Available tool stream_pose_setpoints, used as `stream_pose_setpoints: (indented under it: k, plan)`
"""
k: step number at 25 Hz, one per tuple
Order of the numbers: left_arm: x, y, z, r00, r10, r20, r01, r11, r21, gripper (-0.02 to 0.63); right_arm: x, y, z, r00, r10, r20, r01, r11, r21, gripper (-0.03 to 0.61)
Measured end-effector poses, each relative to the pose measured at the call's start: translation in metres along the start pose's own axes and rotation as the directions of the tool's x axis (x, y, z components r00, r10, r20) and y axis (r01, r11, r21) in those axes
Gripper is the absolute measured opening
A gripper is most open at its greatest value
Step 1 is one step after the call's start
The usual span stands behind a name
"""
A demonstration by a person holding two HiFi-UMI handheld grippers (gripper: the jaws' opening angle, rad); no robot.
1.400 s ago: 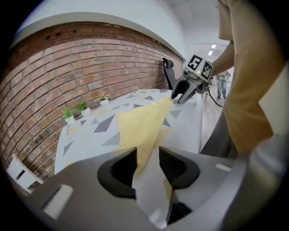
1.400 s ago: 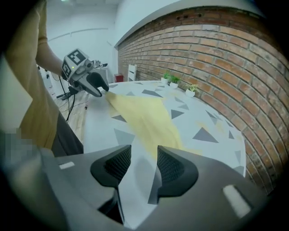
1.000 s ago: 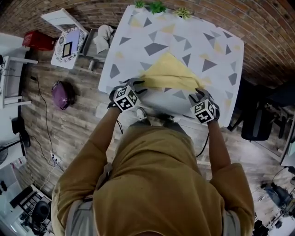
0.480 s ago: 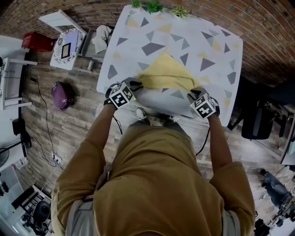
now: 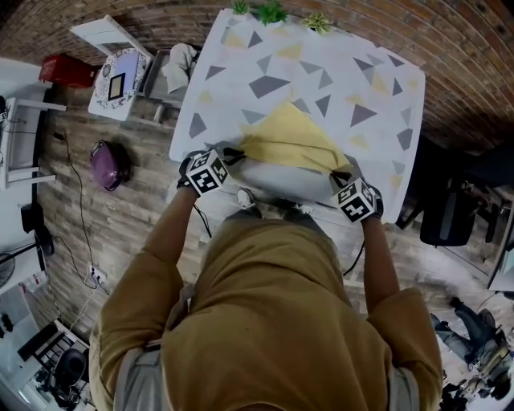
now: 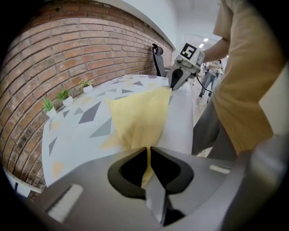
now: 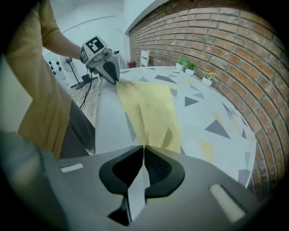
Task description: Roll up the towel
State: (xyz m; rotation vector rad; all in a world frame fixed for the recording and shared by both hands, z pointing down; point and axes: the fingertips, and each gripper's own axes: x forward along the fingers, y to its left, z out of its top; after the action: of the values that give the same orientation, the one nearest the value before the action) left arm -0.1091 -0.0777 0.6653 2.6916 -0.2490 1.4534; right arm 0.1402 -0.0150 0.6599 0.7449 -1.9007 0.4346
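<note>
A yellow towel (image 5: pixel 289 136) lies on the table (image 5: pixel 321 64), whose cloth bears grey and yellow triangles. Its near edge stretches between my two grippers at the table's front edge. My left gripper (image 5: pixel 239 151) holds the towel's near left corner, and its jaws are closing with the towel (image 6: pixel 140 113) pinched between them (image 6: pixel 148 149). My right gripper (image 5: pixel 341 172) is at the near right corner, its jaws closing tight on the towel's (image 7: pixel 151 108) tip (image 7: pixel 143 146). Each gripper view shows the other gripper at the far corner: the right (image 6: pixel 174 83), the left (image 7: pixel 113 76).
Three small potted plants (image 5: pixel 271 12) stand along the table's far edge by the brick wall. On the floor to the left are a white stool with items (image 5: pixel 120 72) and a purple object (image 5: pixel 108 164). A dark chair (image 5: pixel 450 213) stands to the right.
Both grippers have closed on the towel's near corners. The left one shifted slightly left and the right one slightly nearer, drawing the near edge taut.
</note>
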Motion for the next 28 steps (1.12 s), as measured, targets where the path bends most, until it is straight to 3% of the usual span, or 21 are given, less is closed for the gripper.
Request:
stream_pose_setpoints:
  k: [6,13,18,28]
  plan:
    - [-0.011,0.0,0.008,0.999,-0.049,0.007,0.049,0.999,-0.012,0.086,-0.017,-0.008,0.013,1.0,0.004,0.027,-0.004,1.0,0.013,0.017]
    - [-0.018,0.01,0.021,0.987,-0.157,-0.009,0.157,0.987,-0.04,0.086,-0.025,-0.023,0.019,0.998,0.063,-0.027,-0.064,0.997,-0.036,0.017]
    - [-0.019,0.024,0.025,0.978,-0.208,-0.01,0.207,0.977,-0.06,0.086,-0.036,-0.042,0.037,0.996,0.084,-0.014,-0.085,0.996,-0.033,0.017]
    - [-0.01,0.048,0.024,0.965,-0.262,-0.017,0.259,0.959,-0.115,0.086,-0.023,-0.062,0.036,0.977,0.203,-0.065,-0.203,0.979,0.008,0.018]
